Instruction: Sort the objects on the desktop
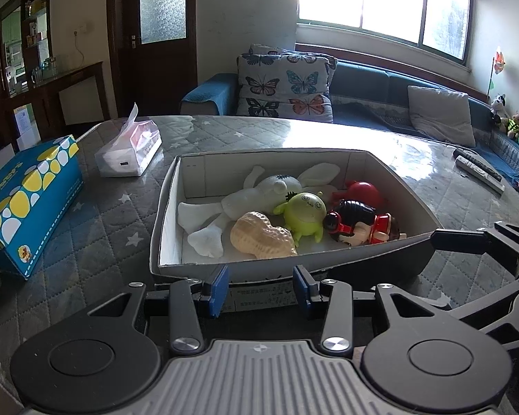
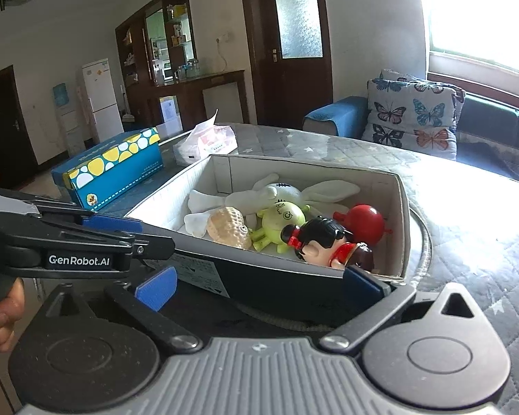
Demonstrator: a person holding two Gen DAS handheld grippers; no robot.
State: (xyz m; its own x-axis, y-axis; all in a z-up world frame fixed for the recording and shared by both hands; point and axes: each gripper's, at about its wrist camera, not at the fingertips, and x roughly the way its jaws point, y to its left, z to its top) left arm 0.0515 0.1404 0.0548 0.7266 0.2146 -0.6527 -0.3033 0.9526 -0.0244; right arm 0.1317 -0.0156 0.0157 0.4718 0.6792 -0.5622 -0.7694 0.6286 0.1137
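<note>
A grey quilted star-patterned table cover [image 1: 97, 214] under a glossy sheet carries an open grey cardboard box with a white lining [image 1: 176, 207]. Inside the box lie a white plush rabbit [image 1: 259, 192], a tan peanut-shaped toy [image 1: 261, 235], a lime-green round figure [image 1: 302, 212], a red ball-like toy [image 1: 361, 190] and a black-haired doll in red [image 1: 356, 224]. Left of the box sit a blue tissue carton with yellow and white dots [image 1: 27, 200] and a soft clear-wrapped tissue pack [image 1: 131, 154]. Behind the box stand a blue sofa [image 1: 363, 83] with a butterfly-print cushion [image 1: 283, 86], a dark door and a bright window.

The left gripper [image 1: 261, 287] hangs at the box's near wall, jaws apart, holding nothing. The right gripper [image 2: 256, 283] is spread wide around the box's near corner, pads not pressing.

Only the left view shows remote controls [image 1: 477, 169] right of the box; only the right view shows a white refrigerator [image 2: 98, 100] and a hand [image 2: 3, 314].
</note>
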